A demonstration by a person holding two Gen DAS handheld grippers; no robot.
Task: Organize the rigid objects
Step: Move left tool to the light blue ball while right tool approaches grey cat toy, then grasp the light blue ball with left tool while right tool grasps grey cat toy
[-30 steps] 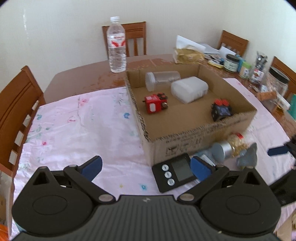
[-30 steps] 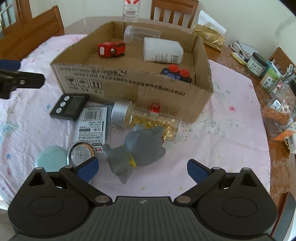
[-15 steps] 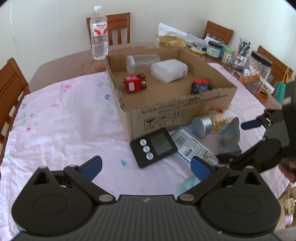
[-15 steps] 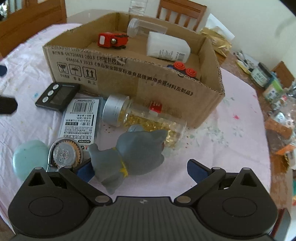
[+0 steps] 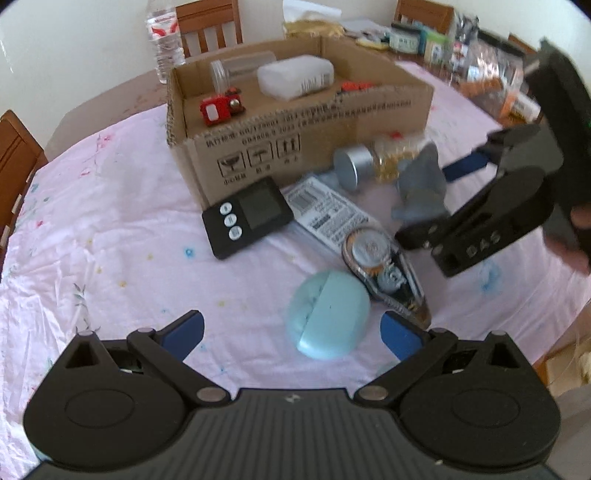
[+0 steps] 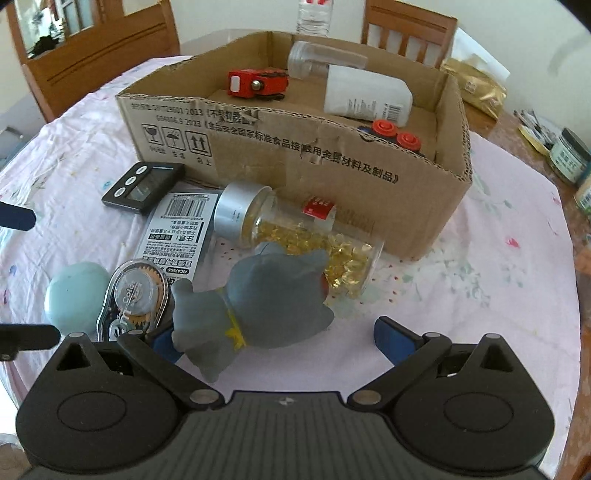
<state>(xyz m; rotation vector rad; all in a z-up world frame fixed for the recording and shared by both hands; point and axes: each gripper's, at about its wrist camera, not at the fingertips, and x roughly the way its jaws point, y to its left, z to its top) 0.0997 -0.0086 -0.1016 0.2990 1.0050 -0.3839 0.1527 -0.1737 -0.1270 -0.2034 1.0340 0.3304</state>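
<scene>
A cardboard box (image 5: 314,144) (image 6: 295,155) holds a red toy (image 6: 256,83), a white bottle (image 6: 365,98), a clear jar and a toy with red knobs (image 6: 395,134). In front of it lie a black timer (image 5: 247,216), a packaged tape dispenser (image 5: 373,254), a mint green case (image 5: 327,314), a jar of yellow capsules (image 6: 295,229) and a grey toy figure (image 6: 258,310). My left gripper (image 5: 291,334) is open, with the mint case between its fingers. My right gripper (image 6: 273,338) is open around the grey figure; it also shows in the left wrist view (image 5: 443,192).
A pink floral cloth (image 5: 110,229) covers the table. A water bottle (image 5: 164,37) stands behind the box. Jars and packets (image 5: 461,55) crowd the far right side. Wooden chairs (image 6: 406,29) surround the table.
Both grippers have moved forward and down. The left one has swung right to the mint case. The right one has closed in on the grey figure, which now sits between its fingers.
</scene>
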